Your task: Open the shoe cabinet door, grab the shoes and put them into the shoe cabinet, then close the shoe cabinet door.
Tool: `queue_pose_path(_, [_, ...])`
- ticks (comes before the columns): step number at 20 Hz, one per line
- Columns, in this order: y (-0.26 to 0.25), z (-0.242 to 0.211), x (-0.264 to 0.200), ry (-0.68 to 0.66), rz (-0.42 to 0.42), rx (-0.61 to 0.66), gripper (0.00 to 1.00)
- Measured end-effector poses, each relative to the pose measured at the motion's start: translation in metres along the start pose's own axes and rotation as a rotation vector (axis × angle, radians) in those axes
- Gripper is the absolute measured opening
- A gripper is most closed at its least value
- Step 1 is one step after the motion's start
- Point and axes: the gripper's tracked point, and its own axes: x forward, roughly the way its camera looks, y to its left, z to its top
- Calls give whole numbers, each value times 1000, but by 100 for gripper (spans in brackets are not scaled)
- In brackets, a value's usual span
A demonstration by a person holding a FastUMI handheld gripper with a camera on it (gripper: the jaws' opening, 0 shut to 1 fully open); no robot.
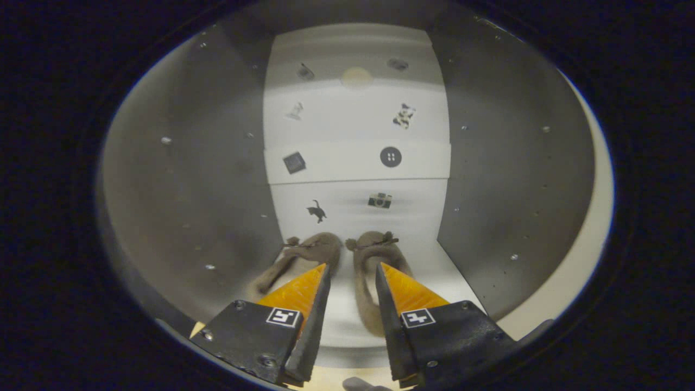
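I am looking into the shoe cabinet [510,217], between its grey side walls. Two brown flat shoes lie side by side on its white floor, toes toward the back wall. The left shoe [304,252] runs partly under my left finger. The right shoe [369,255] lies along the inner edge of my right finger, its heel reaching back into the gap between the fingers. My gripper [351,266] is open, and the fingers press on neither shoe.
The white back panel [355,130] carries several small stickers and is split by a shelf-like ledge. Both side walls have rows of small holes. The cabinet's cream front edge [592,239] curves round on the right. A bit of a person's hand [361,384] shows beneath the fingers.
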Motion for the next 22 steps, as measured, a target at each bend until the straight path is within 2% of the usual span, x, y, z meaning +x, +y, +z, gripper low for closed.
queue_pose_path(5, [11,14,-116,-128,38,3,54])
queue_pose_path(12, [6,-7,-266,-193,22,-9,98])
queue_pose_path(17, [1,-30,-366,-194,69,-15,99])
queue_pose_path(22, [-47,-39,-457,-225,59,-30,99])
